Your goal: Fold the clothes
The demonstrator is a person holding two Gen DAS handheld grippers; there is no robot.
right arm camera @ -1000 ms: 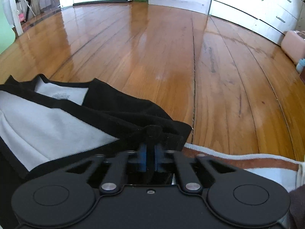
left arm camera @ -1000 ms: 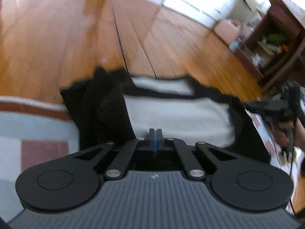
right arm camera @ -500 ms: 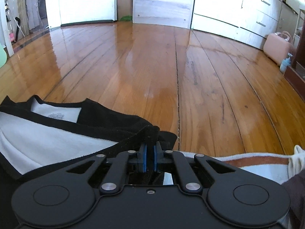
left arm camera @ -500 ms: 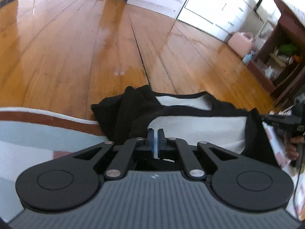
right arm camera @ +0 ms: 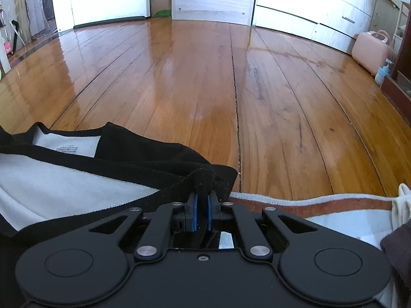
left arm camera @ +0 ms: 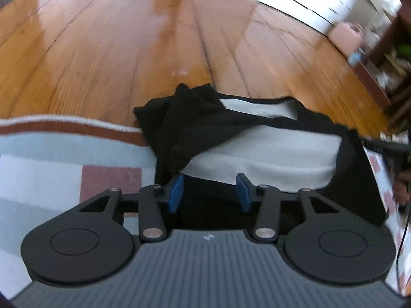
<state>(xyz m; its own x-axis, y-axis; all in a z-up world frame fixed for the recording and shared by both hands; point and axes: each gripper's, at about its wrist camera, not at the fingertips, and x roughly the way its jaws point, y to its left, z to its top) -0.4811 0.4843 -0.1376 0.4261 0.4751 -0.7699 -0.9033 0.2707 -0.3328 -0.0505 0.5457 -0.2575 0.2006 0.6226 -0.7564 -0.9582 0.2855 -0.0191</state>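
Note:
A black garment with a white lining (left arm camera: 262, 151) lies across the edge of a rug, partly on the wooden floor. My left gripper (left arm camera: 209, 192) is open, its blue pads (left arm camera: 176, 192) spread above the near black edge of the cloth, holding nothing. In the right wrist view the same garment (right arm camera: 77, 179) spreads to the left, and my right gripper (right arm camera: 201, 210) is shut on a bunched black corner (right arm camera: 203, 177). The other gripper and a hand (left arm camera: 400, 177) show at the right edge of the left wrist view.
A striped rug (left arm camera: 64, 148) with a rust border and white fringe (right arm camera: 308, 201) lies under me. Glossy wooden floor (right arm camera: 231, 89) stretches ahead. A pink case (right arm camera: 370, 51), white drawers (right arm camera: 334, 12) and a dark wooden shelf unit (left arm camera: 390, 59) stand at the right.
My left gripper has opened and let go of the black cloth it was pinching. The right gripper stays shut on its corner, and both views have tilted slightly forward.

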